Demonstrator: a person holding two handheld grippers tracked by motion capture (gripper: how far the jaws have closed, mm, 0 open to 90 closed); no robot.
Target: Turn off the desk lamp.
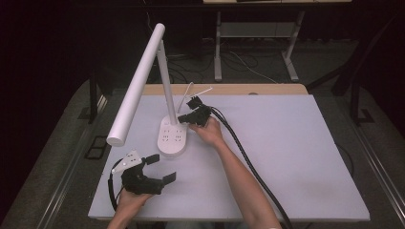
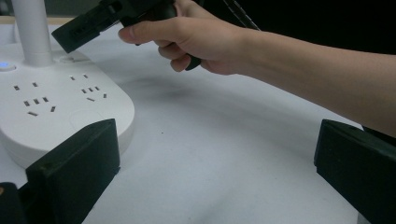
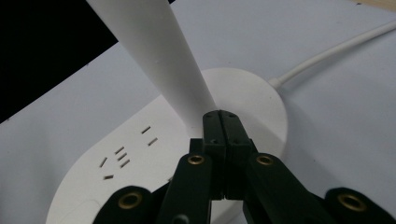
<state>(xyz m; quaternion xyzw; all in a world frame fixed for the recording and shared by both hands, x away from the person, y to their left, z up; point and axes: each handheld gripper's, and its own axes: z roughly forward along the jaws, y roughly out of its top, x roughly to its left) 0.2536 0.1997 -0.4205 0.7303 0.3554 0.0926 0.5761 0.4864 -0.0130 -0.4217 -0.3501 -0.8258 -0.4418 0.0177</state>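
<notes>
A white desk lamp stands left of the table's middle; its oval base (image 1: 172,138) carries several socket slots (image 3: 119,156). An upright post (image 1: 165,81) rises from the base, and a long tube head (image 1: 136,83) slants down to the left. My right gripper (image 1: 182,117) is shut with nothing between its jaws, and its tips (image 3: 220,119) are at the foot of the post (image 3: 159,51). My left gripper (image 1: 160,168) lies near the front left, jaws wide open and empty (image 2: 215,172). It faces the base (image 2: 60,107) and the right hand (image 2: 196,39).
A white cable (image 3: 327,53) runs from the back of the lamp base toward the table's far edge (image 1: 224,89). A small blue light (image 2: 4,65) glows on the base. A black cable (image 1: 248,162) trails along the right forearm. The white table top (image 1: 296,152) spreads out to the right.
</notes>
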